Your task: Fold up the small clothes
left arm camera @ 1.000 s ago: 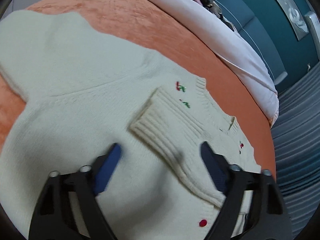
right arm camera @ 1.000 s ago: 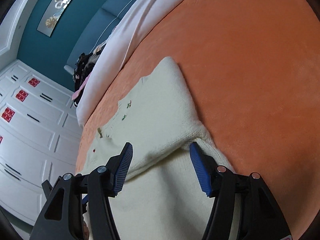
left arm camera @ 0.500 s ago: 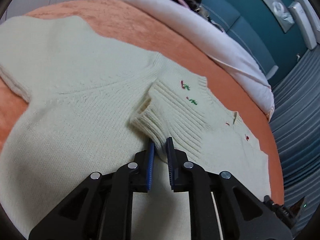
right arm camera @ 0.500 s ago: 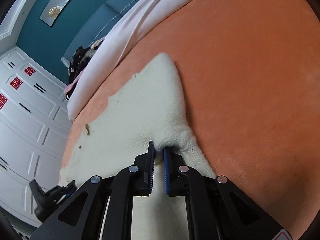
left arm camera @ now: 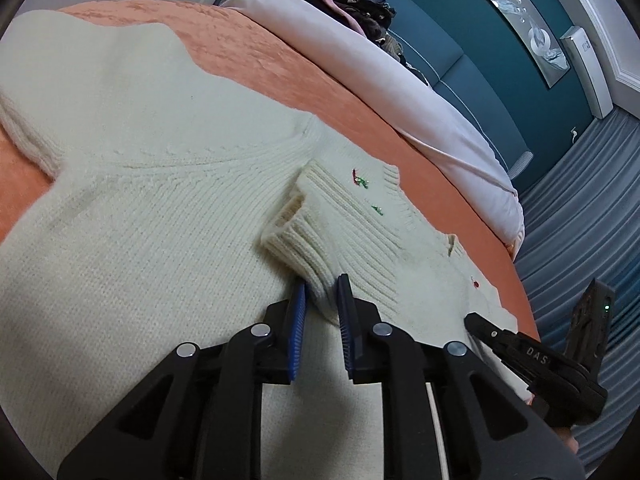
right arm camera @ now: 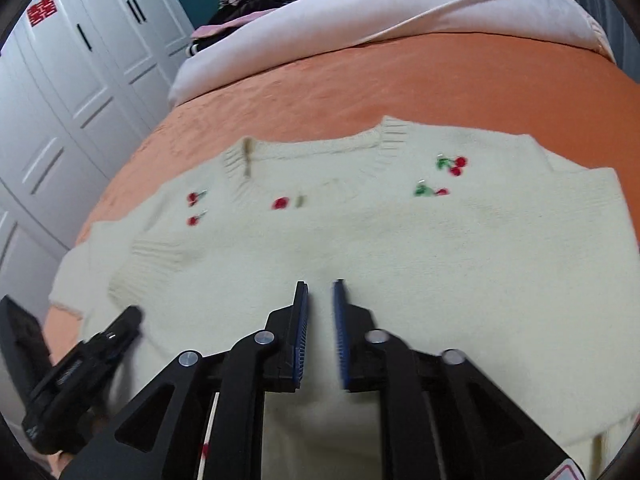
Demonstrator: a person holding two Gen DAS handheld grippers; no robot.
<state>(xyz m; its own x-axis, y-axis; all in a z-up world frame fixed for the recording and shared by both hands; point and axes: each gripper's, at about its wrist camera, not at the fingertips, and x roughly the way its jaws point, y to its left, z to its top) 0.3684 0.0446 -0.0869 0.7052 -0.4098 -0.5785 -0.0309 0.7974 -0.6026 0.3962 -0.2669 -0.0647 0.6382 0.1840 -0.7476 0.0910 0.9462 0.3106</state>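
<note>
Sweater: cream knit cardigan (left arm camera: 132,216) with cherry embroidery (right arm camera: 452,166) and red buttons, lying spread on the orange bedspread (left arm camera: 248,52), neckline pointing toward the pillow end.
Sleeve: ribbed cuff (left arm camera: 304,240) lying folded in over the chest of the sweater, its opening facing left in the left wrist view.
Left gripper (left arm camera: 322,292): blue pads nearly together, pinching a ridge of the sleeve knit just behind the cuff.
Right gripper (right arm camera: 320,300): pads standing close with a narrow gap, sitting low on the sweater body; whether any knit is caught between them I cannot tell, as this view is blurring.
Spacing: each gripper is showing at the edge of the other's view, both working along the sweater's lower part.
Surroundings: pale duvet (right arm camera: 400,8) lying bunched beyond the bedspread, dark clothes pile (left arm camera: 360,4) sitting on it, white wardrobe doors (right arm camera: 80,80) standing beside the bed.
</note>
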